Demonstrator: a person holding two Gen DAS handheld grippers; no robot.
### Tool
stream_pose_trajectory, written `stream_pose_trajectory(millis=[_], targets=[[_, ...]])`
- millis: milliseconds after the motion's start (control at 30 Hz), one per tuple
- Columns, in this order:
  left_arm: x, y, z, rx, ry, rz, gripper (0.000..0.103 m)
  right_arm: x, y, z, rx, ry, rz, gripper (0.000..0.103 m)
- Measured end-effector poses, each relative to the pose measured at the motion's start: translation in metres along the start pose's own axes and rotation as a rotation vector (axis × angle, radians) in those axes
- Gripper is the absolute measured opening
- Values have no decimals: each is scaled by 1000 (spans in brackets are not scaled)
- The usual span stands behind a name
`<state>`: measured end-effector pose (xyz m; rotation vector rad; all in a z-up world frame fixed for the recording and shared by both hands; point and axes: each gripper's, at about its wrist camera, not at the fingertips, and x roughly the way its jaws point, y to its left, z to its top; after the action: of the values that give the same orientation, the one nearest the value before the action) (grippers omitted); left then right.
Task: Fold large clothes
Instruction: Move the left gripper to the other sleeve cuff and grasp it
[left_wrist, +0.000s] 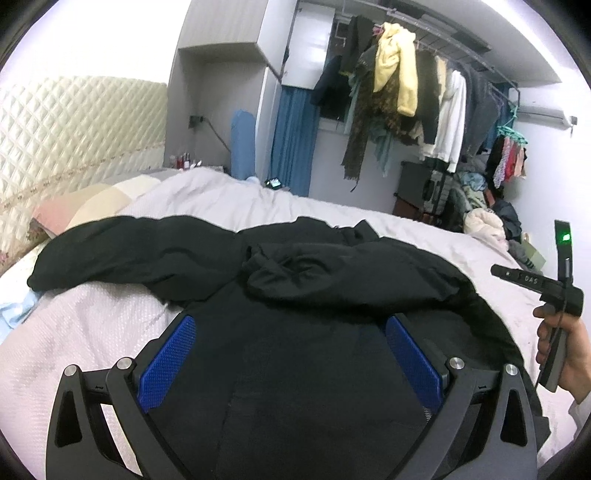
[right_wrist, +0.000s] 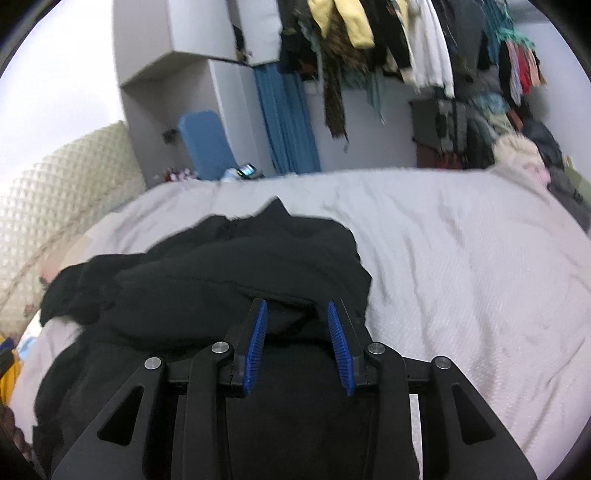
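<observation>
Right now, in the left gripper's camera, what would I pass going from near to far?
left gripper → black garment → white bedspread → blue curtain

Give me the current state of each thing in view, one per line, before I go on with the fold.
Black garment: spread on the bed, sleeves folded across its top, crumpled.
Bed cover: wrinkled, lying flat.
Left gripper: open wide above the garment, nothing held.
Right gripper: jaws partly apart, no cloth pinched.
Phone: screen lit, at the far edge of the bed.
</observation>
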<state>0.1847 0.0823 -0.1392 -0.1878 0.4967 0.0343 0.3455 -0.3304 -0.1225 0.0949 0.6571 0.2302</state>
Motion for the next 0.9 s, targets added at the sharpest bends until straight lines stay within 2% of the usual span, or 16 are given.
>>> stream_pose_trajectory(millis=[100,233,267,367,433,567,733,900], targets=[[-14,-7,1,8,-21,-19,103,-30,17,-4,-22,-31,26,37],[-26,-15,-1,20,-33,-30,103,-63,35,-14,-31,-55,56,58],[-28,-16,-2,20,-35,-34,103,-68,38,-16,-31,-59,64,61],[-34,-18,-3,21,-39,-44,103,-87,52,-26,-57,-81,60,82],[-36,-19,-3,24,-41,-43,103,-97,62,-35,-102,-106,30,103],[-40,-19,-4,20,-45,-61,103,-111,72,-48,-134,-108,4,103],[-45,-14,-3,15,-57,-69,103,-137,79,-62,-96,-152,62,103],[-37,2,7,-14,-15,-83,103,-141,84,-80,-117,-155,30,103]])
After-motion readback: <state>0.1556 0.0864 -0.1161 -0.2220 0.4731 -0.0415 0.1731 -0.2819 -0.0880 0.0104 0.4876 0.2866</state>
